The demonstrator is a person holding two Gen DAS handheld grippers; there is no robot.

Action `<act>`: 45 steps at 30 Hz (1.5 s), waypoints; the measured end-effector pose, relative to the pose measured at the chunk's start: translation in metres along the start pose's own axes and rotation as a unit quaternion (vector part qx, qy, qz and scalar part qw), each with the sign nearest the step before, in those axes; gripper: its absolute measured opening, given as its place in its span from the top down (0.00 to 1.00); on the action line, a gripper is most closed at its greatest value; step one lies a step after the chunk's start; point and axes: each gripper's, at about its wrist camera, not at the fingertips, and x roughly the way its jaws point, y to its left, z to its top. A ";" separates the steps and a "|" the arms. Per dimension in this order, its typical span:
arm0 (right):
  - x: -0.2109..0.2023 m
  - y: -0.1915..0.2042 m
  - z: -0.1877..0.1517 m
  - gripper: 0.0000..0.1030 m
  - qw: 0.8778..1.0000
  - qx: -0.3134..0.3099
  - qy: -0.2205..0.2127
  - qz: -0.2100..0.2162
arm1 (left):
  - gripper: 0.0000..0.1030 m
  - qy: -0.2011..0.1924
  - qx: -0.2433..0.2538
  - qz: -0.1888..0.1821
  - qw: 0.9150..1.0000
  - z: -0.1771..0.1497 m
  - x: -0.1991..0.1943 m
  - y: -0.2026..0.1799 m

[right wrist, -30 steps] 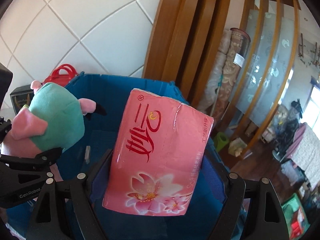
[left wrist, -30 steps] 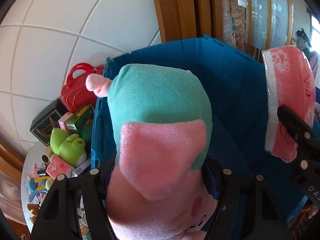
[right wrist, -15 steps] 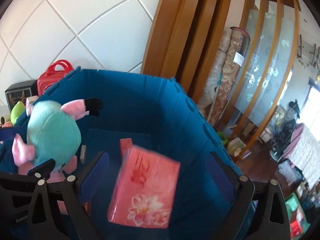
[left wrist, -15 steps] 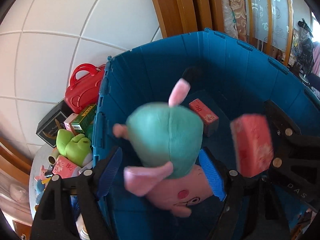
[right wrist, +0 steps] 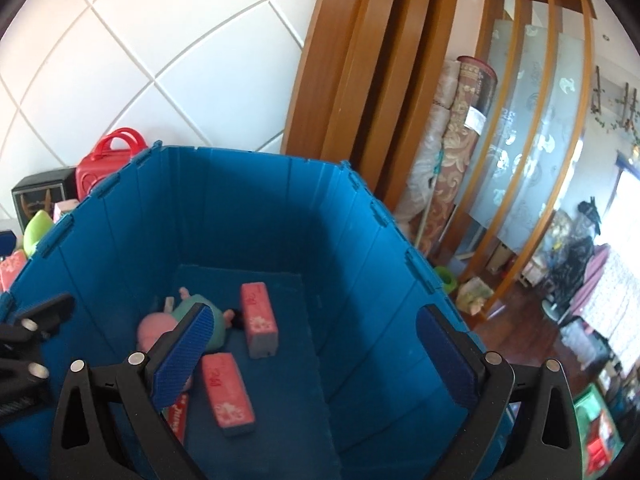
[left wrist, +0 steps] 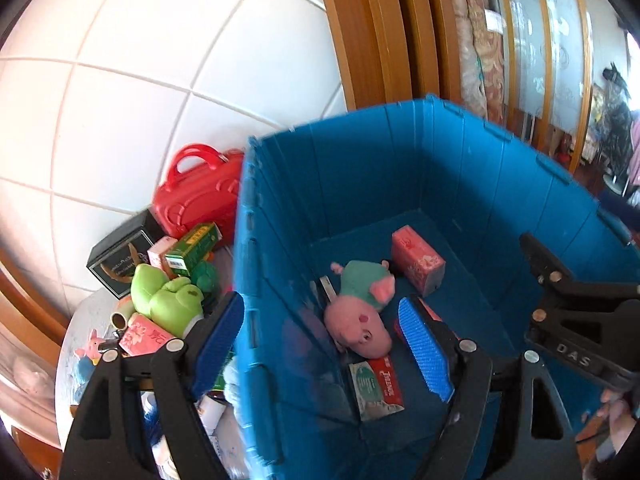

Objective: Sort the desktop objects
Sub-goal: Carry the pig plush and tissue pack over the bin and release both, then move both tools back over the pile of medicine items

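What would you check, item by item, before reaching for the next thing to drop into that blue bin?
1. Left gripper empty: ok, jaws apart with nothing between them.
2. Right gripper empty: ok, jaws wide with nothing between them.
3. Plush pig landed inside the blue bin: ok, it lies on the bin floor.
4. Pink tissue packs in the bin: ok, two rest on the floor beside the pig.
5. More things left to sort: ok, the green plush frog, the red toy case and small boxes wait outside the bin.
6. Clear path to the frog: cannot tell, the bin wall and the gripper's own finger hide part of that pile.
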 end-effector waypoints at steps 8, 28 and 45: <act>-0.047 0.034 0.004 0.00 0.997 0.034 -0.034 0.067 | 0.23 -0.102 -0.058 0.063 0.991 -0.033 -0.069 0.079; -0.133 0.317 -0.029 0.00 0.952 -0.114 -0.067 0.275 | 0.23 0.048 -0.203 0.149 0.967 -0.259 -0.043 0.288; -0.023 0.374 -0.180 0.40 0.947 -0.127 0.186 0.229 | 0.33 0.190 -0.203 -0.004 0.961 -0.366 0.073 0.257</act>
